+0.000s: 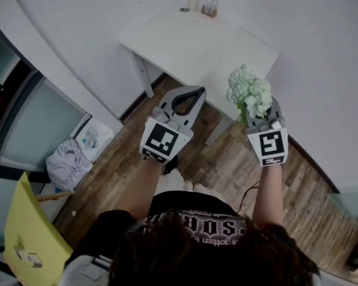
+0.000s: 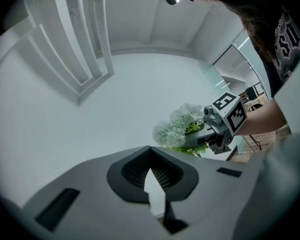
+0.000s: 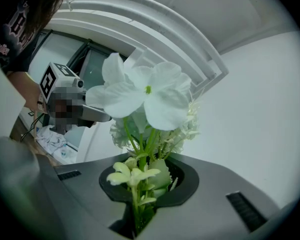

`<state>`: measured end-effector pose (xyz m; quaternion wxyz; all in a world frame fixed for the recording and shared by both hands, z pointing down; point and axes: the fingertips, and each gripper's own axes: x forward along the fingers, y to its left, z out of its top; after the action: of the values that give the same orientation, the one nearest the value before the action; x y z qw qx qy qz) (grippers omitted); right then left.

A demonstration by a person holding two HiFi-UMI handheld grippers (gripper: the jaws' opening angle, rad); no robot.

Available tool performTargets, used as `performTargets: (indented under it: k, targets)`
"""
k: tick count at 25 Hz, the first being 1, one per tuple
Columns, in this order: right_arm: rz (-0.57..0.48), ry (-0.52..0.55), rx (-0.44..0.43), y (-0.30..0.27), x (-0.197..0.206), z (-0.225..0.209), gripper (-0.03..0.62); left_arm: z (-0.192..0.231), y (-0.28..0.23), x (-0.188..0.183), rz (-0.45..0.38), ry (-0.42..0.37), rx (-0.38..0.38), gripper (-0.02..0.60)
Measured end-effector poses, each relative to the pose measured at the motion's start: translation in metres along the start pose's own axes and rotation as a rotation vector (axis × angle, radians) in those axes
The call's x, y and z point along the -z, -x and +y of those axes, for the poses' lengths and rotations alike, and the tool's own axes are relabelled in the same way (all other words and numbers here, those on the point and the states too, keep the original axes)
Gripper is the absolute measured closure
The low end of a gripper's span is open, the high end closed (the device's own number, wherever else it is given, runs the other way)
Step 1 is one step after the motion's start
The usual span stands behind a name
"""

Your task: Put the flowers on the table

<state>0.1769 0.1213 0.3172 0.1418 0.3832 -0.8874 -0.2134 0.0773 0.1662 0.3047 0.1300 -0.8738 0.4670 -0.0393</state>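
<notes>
In front of the table (image 1: pixel 191 40), the person holds both grippers up over the floor (image 1: pixel 227 159). The right gripper (image 1: pixel 266 115) is clamped on the stems of the flowers (image 1: pixel 249 92). The white heads stand up out of its jaws, in the air. They show against the table's near corner, but whether they are above it cannot be told. In the right gripper view the flowers (image 3: pixel 145 98) fill the middle. Their stems run down into the narrow slot of the right gripper (image 3: pixel 149 170), where leaves hide the pads' contact. The left gripper (image 1: pixel 196 92) is closed and empty. In its own view the tips of the left gripper (image 2: pixel 150 150) meet, and only a sliver of pale wall shows through the loop behind them. Beyond it the flowers (image 2: pixel 179 126) are partly covered by the jaw's edge. Two small things (image 1: pixel 200 2) at the table's far edge are too small to name. A yellow thing (image 1: pixel 27 231) is cut off at the lower left.
</notes>
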Motion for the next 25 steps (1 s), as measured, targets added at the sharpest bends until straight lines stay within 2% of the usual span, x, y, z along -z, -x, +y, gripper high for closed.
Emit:
performTargets:
  k: [10, 13, 25]
  targets:
    - [0.04, 0.021, 0.006, -0.077, 0.006, -0.01, 0.536, 0.072, -0.032, 0.026, 0.011, 0.001, 0.026, 0.583]
    - [0.058, 0.019, 0.019, -0.099, 0.008, -0.02, 0.536, 0.094, -0.045, 0.03, 0.013, -0.019, 0.048, 0.583]
    - [0.12, 0.012, 0.082, -0.195, 0.013, -0.05, 0.536, 0.184, -0.099, 0.057, 0.003, 0.01, 0.136, 0.583]
